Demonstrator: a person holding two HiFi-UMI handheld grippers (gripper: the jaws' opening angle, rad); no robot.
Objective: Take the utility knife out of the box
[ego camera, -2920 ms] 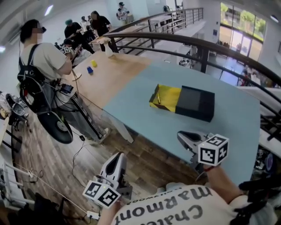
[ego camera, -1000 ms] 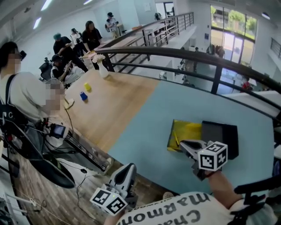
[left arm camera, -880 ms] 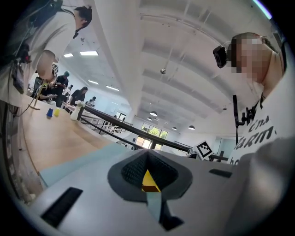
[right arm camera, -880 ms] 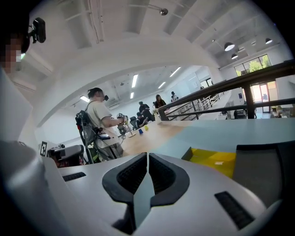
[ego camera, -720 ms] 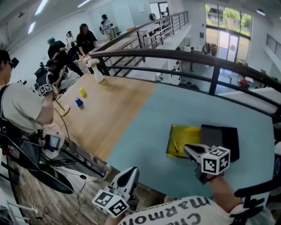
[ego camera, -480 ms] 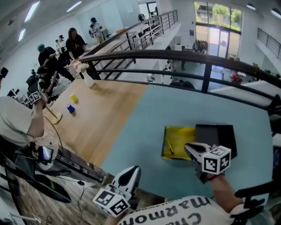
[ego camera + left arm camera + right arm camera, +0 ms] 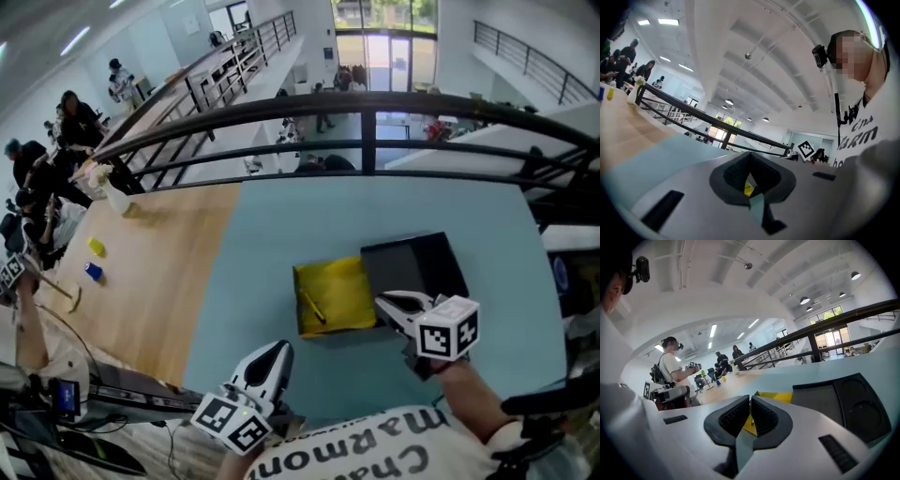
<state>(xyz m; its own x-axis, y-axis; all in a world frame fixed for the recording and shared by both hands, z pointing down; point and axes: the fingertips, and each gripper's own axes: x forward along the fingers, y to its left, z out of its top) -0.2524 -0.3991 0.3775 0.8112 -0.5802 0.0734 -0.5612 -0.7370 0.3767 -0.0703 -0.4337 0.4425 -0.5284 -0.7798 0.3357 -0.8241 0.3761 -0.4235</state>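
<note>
Both grippers have moved in on the box (image 7: pixel 413 265) over the last few seconds. Our right gripper (image 7: pixel 382 301) is now at the edge of the yellow tray (image 7: pixel 344 289), while the left gripper (image 7: pixel 278 349) hangs just off the table (image 7: pixel 262 234). Both have jaws pinched together and empty, so we reckon they'll need opening next. The knife (image 7: pixel 312 307) lies in the tray. It's tiny, yellow on yellow, and mostly blocked in both gripper views.

The only readable print is on the person's white shirt (image 7: pixel 375 450), at six o'clock in the head view: dark letters, upside down and cut off, giving "Marmon" and "Chate". In the left gripper view, at three o'clock, the same shirt (image 7: pixel 862 136) shows "arm". Both tools' cubes carry letterless square markers.
</note>
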